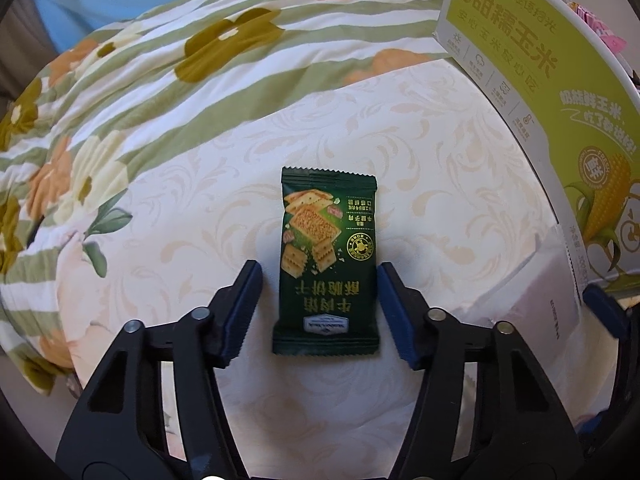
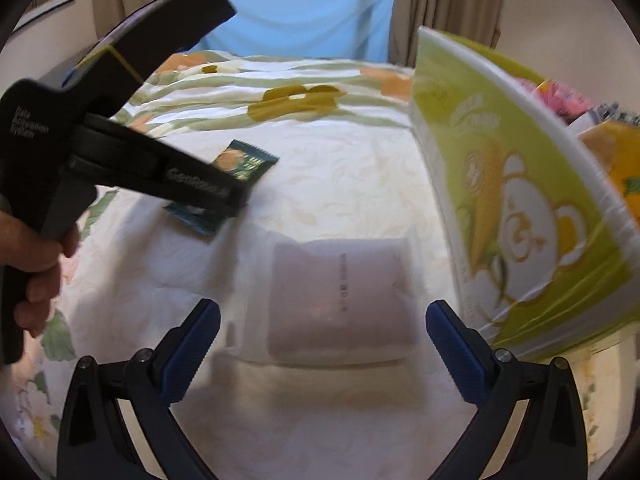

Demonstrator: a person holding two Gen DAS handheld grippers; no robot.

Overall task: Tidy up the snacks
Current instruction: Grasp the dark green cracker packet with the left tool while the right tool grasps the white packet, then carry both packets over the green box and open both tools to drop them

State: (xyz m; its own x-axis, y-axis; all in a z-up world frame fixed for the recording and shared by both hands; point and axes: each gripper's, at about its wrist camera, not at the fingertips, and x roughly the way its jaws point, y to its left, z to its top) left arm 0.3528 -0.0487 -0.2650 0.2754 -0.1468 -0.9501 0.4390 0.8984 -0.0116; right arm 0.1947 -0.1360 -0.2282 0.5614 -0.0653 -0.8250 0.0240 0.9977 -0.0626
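Left wrist view: left gripper (image 1: 320,308) straddles a dark green cracker packet (image 1: 326,260) lying flat on the cream bedsheet (image 1: 200,184); blue pads sit just beside its edges, not pressing, jaws released. Green corn box (image 1: 560,80) stands right, cut off by the frame edge; "FRESH" legible. Right wrist view: right gripper (image 2: 323,344) open above a pale sachet (image 2: 340,296), its print blurred. Floral quilt (image 2: 280,92) beyond. Left tool body reads "Data Acquisition System".

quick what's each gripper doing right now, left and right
Left gripper: open, jaws either side of the green cracker packet, pads not quite touching it.
Right gripper: open, empty, above the white pouch.
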